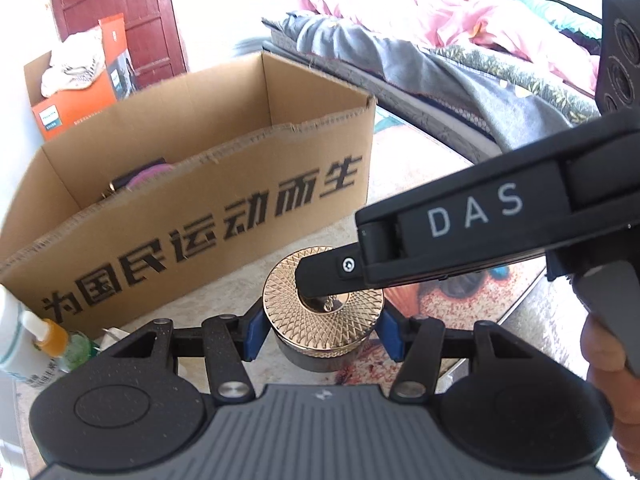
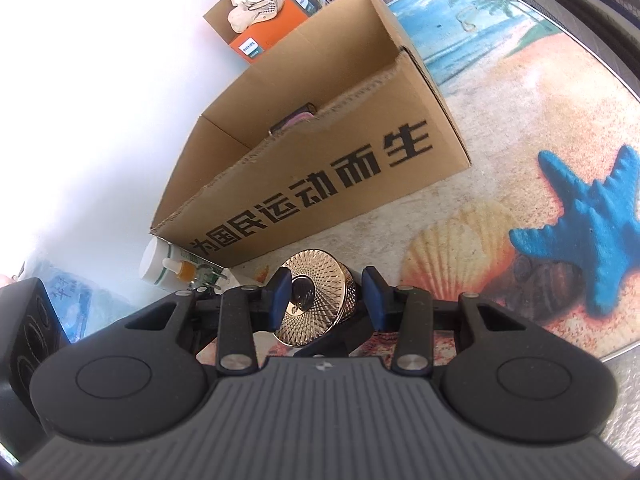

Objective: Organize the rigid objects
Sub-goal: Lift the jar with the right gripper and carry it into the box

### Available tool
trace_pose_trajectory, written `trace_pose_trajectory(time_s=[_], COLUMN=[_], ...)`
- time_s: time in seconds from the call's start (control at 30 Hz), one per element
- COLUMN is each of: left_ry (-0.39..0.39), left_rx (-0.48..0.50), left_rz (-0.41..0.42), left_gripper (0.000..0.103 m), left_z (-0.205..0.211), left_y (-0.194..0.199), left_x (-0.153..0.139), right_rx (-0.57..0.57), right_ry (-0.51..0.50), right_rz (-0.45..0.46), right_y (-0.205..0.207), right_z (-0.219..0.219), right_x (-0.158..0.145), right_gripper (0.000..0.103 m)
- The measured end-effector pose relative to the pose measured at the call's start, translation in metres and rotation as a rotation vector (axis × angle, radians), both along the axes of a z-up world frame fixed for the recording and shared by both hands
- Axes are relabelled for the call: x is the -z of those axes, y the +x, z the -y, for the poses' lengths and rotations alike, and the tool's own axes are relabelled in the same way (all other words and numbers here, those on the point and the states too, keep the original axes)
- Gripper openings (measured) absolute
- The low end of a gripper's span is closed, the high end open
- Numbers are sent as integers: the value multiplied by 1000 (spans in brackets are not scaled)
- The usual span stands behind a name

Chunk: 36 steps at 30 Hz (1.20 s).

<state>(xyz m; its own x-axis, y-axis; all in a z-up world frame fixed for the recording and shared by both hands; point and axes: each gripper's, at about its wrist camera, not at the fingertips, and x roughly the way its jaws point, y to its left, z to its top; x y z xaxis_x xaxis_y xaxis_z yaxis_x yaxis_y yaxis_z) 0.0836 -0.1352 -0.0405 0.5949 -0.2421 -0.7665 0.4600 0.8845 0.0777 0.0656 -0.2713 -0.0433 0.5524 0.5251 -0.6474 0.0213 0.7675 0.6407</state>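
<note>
Left wrist view: low at centre, the round gold-lidded dark jar (image 1: 324, 314) is flanked by the left gripper (image 1: 322, 332), apparently clamped, the right gripper (image 2: 326, 296) bracketing its lid loosely; slipping is risked if pulled unevenly.

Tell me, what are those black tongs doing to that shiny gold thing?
A person is tidying things into the cardboard box. The left tongs have their blue pads on either side of a jar with a gold lid, which stands on the beach-print mat just in front of the box. The right tongs reach in around the lid from the other side. Whether either pair is actually squeezing the jar is hard to tell. It is not in the box yet.
</note>
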Motion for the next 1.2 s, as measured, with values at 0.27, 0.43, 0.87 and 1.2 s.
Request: trace_pose_trajectory(time_s=[0.27,0.43,0.87,1.2], left_ry=[-11,-21,-86,-101], left_rx=[-37,-69,-181,-290], left_rz=[98,144,4,-171], left_gripper=[57,57,57,57], left_z=[-7,-11,-20,-28], left_y=[-9,3,120,217], left_x=[-41,-70,-92,-57], right_rx=[-28,-50,-113,-184], right_ry=[-20,-23,-40,-100], right_rz=[101,151,76,-50], right_y=[7,29,166,271], right_z=[-13,-18,-20,-24], right_x=[-45,-74,-87,-44], right_gripper=[39,39,39,39])
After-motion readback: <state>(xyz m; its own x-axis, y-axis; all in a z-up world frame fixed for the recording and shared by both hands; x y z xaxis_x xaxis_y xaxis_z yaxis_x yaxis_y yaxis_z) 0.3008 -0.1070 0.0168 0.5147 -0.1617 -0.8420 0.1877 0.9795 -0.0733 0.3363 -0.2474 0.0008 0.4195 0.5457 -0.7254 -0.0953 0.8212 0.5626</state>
